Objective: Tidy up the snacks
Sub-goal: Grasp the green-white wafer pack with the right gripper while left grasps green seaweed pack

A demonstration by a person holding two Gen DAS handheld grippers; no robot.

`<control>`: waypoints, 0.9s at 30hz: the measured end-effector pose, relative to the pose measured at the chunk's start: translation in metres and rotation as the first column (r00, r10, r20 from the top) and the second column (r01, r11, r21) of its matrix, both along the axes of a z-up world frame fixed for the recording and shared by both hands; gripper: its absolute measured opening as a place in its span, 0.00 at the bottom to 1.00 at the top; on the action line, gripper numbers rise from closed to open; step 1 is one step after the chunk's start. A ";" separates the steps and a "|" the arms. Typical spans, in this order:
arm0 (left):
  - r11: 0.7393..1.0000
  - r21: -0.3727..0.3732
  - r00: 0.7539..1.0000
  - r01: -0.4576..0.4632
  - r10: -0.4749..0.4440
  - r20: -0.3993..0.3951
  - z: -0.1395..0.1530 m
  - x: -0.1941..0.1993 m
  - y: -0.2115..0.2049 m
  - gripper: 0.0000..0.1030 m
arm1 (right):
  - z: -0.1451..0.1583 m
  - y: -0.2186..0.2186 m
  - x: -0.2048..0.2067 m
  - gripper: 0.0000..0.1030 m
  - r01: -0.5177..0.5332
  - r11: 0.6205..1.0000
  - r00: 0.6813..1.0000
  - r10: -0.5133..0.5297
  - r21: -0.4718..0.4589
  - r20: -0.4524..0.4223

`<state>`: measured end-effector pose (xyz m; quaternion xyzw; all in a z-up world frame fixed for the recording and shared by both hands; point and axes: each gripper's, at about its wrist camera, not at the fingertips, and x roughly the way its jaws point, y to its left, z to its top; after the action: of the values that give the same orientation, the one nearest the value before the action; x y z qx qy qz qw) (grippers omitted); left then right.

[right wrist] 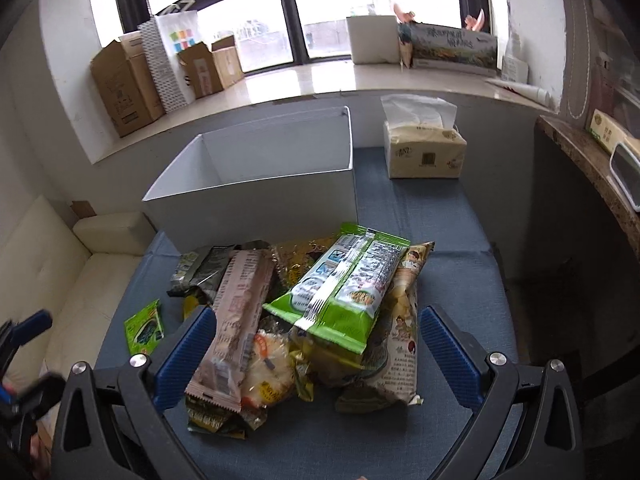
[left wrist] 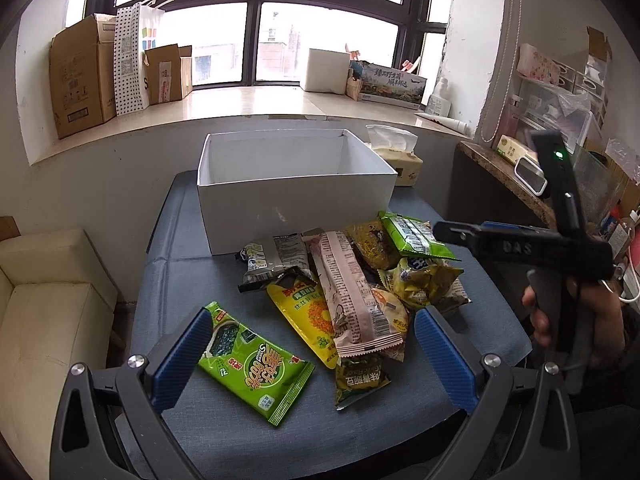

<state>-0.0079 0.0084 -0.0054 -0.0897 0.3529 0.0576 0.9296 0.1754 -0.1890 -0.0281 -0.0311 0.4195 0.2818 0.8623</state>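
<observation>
Blue-padded left gripper [left wrist: 314,354] is nearest in the left wrist view: jaws spread wide, nothing between the pads, hanging just above the blue tablecloth [left wrist: 472,364]. One finger pad [left wrist: 182,358] sits right at the edge of the green seaweed packet [left wrist: 256,360]; can't tell if it touches. That packet lies flat, a little apart from the snack pile [left wrist: 356,280], on the side away from the white box [left wrist: 296,184]. Right gripper [right wrist: 316,354] is likewise released and wide open, empty, straddling the near end of the pile in the right wrist view; the pink long wrapper [right wrist: 232,324] overlaps its left pad in the frame, contact unclear. On top of the pile lies a green-and-white packet [right wrist: 340,292], with a beige printed bag [right wrist: 396,328] beside it and a yellow pouch [left wrist: 308,312] and a grey foil bag [left wrist: 276,256] lower down. Pile sits directly in front of the white box, which is open-topped; no snacks visible inside from here. Tissue pack [right wrist: 424,148] stands beside the box's far corner. Handling guess: all light, soft film packets, slick and crinkly, contents likely crushable. Pinch across the short width near the middle or on a crimped end seal, light squeeze. The seaweed packet looks easiest since it's isolated; lying flat, it may need an edge-on approach. Task looks barely started.
</observation>
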 end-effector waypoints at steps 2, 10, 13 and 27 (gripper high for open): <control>1.000 -0.002 1.000 -0.005 0.005 -0.004 -0.002 -0.001 0.002 1.00 | -0.010 0.007 0.026 1.00 0.026 1.000 0.997 -0.026 0.003 -0.071; 1.000 -0.005 0.999 -0.029 0.029 -0.019 -0.010 -0.004 0.012 1.00 | -0.055 0.038 0.095 1.00 0.078 0.992 0.962 -0.101 -0.099 -0.252; 0.999 -0.010 0.999 -0.038 0.037 -0.026 -0.015 -0.006 0.016 1.00 | -0.069 0.046 0.100 0.95 0.070 0.986 0.960 -0.108 -0.154 -0.259; 0.986 -0.062 0.980 -0.158 0.148 -0.135 -0.049 0.005 0.043 1.00 | -0.005 0.017 0.052 0.75 0.008 1.000 0.998 -0.009 -0.021 -0.063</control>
<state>-0.0032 0.0510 -0.0548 -0.1464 0.4068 0.1217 0.8935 0.2279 -0.1724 -0.0333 -0.0296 0.4497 0.2746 0.8494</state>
